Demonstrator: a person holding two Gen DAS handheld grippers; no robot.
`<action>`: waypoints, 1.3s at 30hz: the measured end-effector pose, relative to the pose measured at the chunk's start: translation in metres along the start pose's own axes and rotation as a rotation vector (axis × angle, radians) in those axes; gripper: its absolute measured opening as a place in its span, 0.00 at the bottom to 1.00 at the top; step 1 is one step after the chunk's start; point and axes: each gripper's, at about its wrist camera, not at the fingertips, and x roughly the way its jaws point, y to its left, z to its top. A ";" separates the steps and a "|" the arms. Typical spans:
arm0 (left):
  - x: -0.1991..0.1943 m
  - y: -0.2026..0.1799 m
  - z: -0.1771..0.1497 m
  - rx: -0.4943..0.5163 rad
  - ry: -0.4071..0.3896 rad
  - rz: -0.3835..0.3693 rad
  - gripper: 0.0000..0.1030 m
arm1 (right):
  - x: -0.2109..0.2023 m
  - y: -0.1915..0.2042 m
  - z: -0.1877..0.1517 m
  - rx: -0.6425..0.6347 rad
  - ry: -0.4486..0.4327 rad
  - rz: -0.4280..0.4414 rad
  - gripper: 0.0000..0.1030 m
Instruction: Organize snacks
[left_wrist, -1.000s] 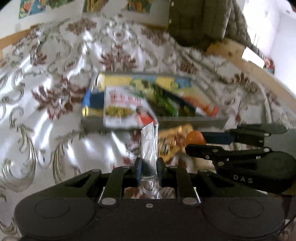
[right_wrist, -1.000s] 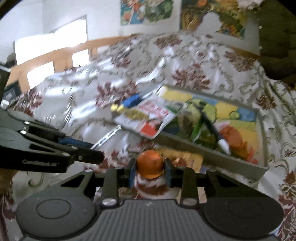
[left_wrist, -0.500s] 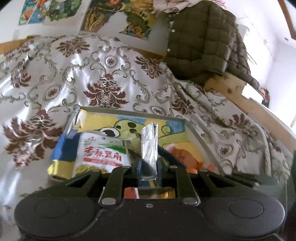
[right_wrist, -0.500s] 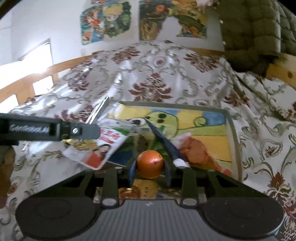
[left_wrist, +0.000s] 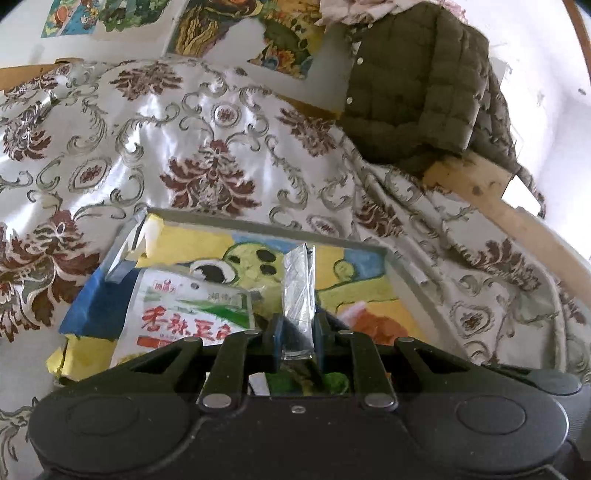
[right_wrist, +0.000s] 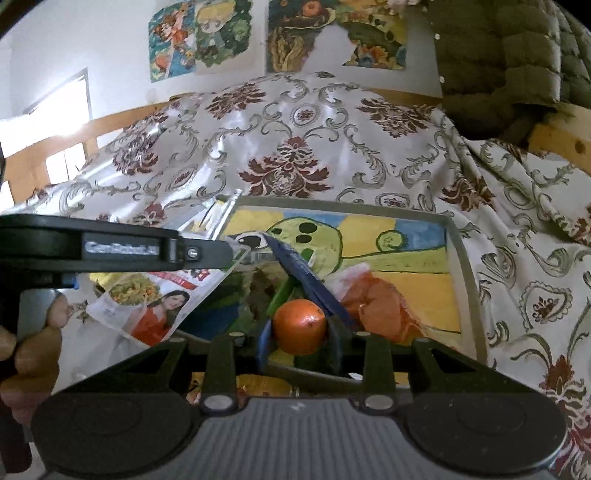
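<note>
— What has each hand got right now?

— The left gripper (left_wrist: 298, 341) has its jaws clenched on a silver foil packet (left_wrist: 298, 291), which stands upright between them. The right gripper (right_wrist: 298, 341) has its jaws clamped on a small orange fruit (right_wrist: 300, 326), pinched from both sides.

— And where are they?

— Both hang over the near edge of the tray (right_wrist: 458, 258), a shallow grey one with a cartoon picture on its floor. It lies on the bed, on a shiny bedspread (left_wrist: 207, 147) with a brown floral pattern.

— Anything in the tray?

— Yes. A white snack bag with red lettering (left_wrist: 184, 314) lies over the tray's left edge, half in and half out. Under it there is a blue and yellow packet (left_wrist: 96, 306), also at the left edge. From the right wrist view a dark blue stick-shaped packet (right_wrist: 306, 277) slants across the middle, and an orange wrapper (right_wrist: 376, 306) lies towards the near right of the tray. Something green sits near the front edge; I cannot tell what it is.

— Can you see the person?

— Only fingers (right_wrist: 33, 343) wrapped round the left gripper's handle, at the left of the right wrist view. An olive quilted jacket (left_wrist: 417, 96) hangs past the far right corner of the bed.
</note>
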 end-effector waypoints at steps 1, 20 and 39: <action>0.003 0.001 -0.001 -0.004 0.011 0.004 0.17 | 0.001 0.002 -0.001 -0.012 0.003 -0.003 0.35; 0.021 0.001 -0.012 -0.019 0.088 0.011 0.19 | 0.004 0.008 -0.002 -0.056 0.008 -0.029 0.39; -0.027 0.001 0.001 -0.081 -0.047 0.065 0.53 | -0.042 -0.009 0.010 0.013 -0.092 -0.089 0.65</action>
